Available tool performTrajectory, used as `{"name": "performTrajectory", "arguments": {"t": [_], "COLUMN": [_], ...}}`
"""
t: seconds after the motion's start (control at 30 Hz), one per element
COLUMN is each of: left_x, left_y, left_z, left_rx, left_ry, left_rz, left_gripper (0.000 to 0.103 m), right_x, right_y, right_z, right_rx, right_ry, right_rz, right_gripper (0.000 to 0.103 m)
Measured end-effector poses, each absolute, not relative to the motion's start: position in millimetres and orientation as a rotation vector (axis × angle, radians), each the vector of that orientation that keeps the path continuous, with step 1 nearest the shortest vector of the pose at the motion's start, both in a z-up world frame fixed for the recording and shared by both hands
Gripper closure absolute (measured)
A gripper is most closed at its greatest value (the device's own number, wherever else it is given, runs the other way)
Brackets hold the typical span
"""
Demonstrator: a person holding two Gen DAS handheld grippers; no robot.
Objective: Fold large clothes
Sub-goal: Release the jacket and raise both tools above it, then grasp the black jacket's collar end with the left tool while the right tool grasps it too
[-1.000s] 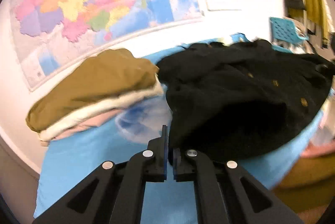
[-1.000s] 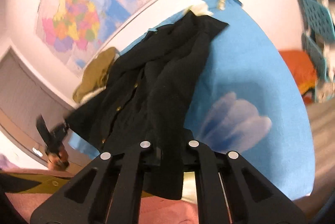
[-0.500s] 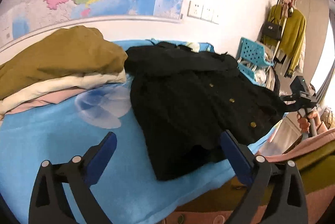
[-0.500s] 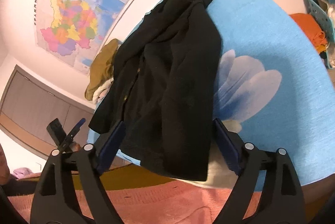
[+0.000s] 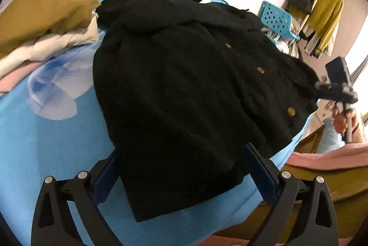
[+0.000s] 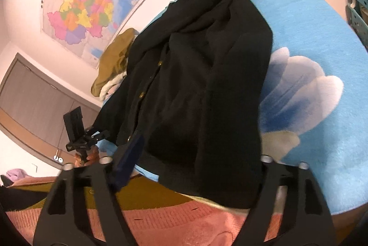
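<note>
Left wrist view: a black coat with gold buttons lies spread on a bright blue blanket printed with a pale flower. The left gripper hangs over the coat's near hem with its blue-padded jaws spread wide; the hem lies between them, but the pads are not pressing on it. To the left of the coat, a stack of folded clothes sits on the blanket, olive on top, then cream, then pink. A map hangs on the wall behind, and a turquoise perforated basket stands past the coat's far right edge.

Right wrist view: the same coat runs away from the camera along the blanket. The right gripper straddles the coat's near corner, and its jaws have just been closing. The left pad stands clear of the cloth; the right pad is hidden behind it, so I cannot tell whether it touches.
</note>
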State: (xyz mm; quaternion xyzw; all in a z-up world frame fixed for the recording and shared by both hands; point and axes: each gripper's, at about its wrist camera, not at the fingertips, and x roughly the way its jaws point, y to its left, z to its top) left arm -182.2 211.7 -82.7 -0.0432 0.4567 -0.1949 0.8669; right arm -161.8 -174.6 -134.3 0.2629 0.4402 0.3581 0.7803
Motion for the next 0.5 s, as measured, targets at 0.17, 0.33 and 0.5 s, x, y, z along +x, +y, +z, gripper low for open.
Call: {"name": "performTrajectory", "arguments": {"t": [0.17, 0.33, 0.5], "left_x": [-179, -178, -178], "left_y": [217, 210, 195], "left_z": [-78, -81, -82], "left_rx": [-0.158, -0.137, -0.038], "left_ry": [0.960, 0.989, 0.971], "left_rz": [-0.396, -0.419, -0.337], "left_gripper": [0.035, 0.012, 0.037], "right_x": [-157, -158, -158], "right_y": [-170, -162, -159], "right_z": [-138, -135, -145], "right_rx": [0.606, 0.584, 0.595], "right_ry": [0.944, 0.938, 0.962], "right_rz": [0.795, 0.803, 0.813], "right_gripper": [0.050, 0.039, 0.083]}}
